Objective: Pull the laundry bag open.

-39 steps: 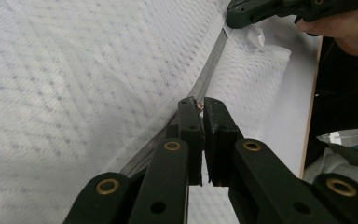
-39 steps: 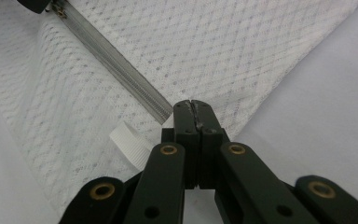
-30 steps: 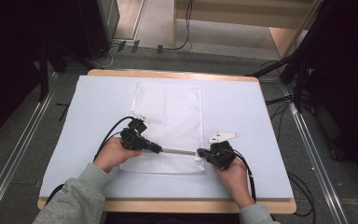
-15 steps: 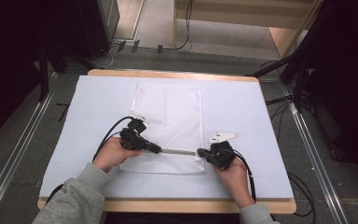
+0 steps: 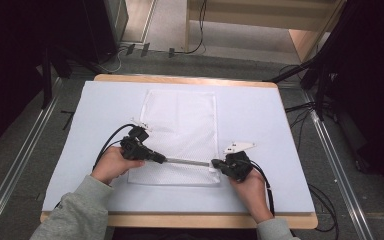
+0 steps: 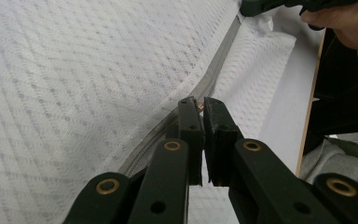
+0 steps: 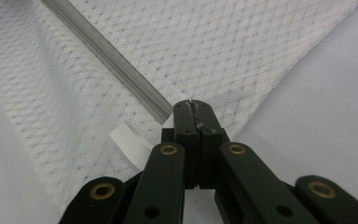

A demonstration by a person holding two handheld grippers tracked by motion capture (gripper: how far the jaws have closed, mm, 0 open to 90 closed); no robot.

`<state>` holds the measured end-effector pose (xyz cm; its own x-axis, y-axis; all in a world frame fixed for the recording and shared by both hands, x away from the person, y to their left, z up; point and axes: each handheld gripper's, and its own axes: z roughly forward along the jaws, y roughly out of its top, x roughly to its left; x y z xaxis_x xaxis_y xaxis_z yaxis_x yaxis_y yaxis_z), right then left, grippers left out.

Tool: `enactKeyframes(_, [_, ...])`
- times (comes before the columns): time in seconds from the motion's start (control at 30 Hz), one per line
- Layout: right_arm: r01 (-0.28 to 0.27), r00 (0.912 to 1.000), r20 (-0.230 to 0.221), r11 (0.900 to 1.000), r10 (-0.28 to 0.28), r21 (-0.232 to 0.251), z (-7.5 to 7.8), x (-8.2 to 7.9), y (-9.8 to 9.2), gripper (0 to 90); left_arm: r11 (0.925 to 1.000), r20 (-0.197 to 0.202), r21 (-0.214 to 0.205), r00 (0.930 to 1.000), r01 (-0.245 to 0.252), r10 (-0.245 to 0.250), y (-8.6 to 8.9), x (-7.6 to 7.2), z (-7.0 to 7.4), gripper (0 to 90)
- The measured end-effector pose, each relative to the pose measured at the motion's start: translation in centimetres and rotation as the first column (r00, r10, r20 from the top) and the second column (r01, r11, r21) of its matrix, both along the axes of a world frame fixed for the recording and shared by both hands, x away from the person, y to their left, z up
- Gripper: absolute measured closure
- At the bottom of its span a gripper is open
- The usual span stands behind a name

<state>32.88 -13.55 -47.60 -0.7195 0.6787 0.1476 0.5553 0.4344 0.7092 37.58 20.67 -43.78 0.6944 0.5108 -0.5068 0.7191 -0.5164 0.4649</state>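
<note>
A: Start wide: a wooden table (image 5: 180,80) under a pale blue mat (image 5: 270,130), and on the mat a white mesh laundry bag (image 5: 180,120) lying flat in the middle, its long side running away from the person.

B: And near the bag's close end there's the grey zipper (image 5: 187,161), stretched straight across it from one gripper to the other.

A: Right. The left gripper (image 5: 161,158) sits at the zipper's left end, the hand behind it resting on the mat. In the left gripper view its jaws are drawn almost together, a thin slit between them, with something small and copper-coloured pinched at the tips (image 6: 199,108), right on the zipper line (image 6: 214,74). It looks like the zipper's pull, though it's too small to be sure.

B: The right gripper (image 5: 215,163)?

A: At the zipper's right end, by the bag's near right corner. In the right gripper view (image 7: 193,109) its jaws are pressed tight together on the mesh just where the zipper tape (image 7: 107,58) ends. A little white ribbed tab (image 7: 130,142) curls up just to the left of the jaws.

B: So both tools clamped, the zipper taut between them.

A: And the bag's far end lies loose and flat on the mat.
</note>
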Motion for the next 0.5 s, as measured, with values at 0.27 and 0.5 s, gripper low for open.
enactKeyframes(0.27, [-0.001,1.0,-0.01,1.0,0.001,0.0,0.1,0.0,0.0,90.0,0.9995,-0.016,-0.021,0.9996,-0.024,0.023,1.1,0.1,0.0,87.8])
enactKeyframes(0.5, [-0.012,0.9999,-0.01,0.9999,0.012,-0.002,0.1,0.2,-0.1,90.0,0.9986,-0.02,-0.024,0.9987,-0.047,0.046,2.4,-0.1,0.1,87.9])
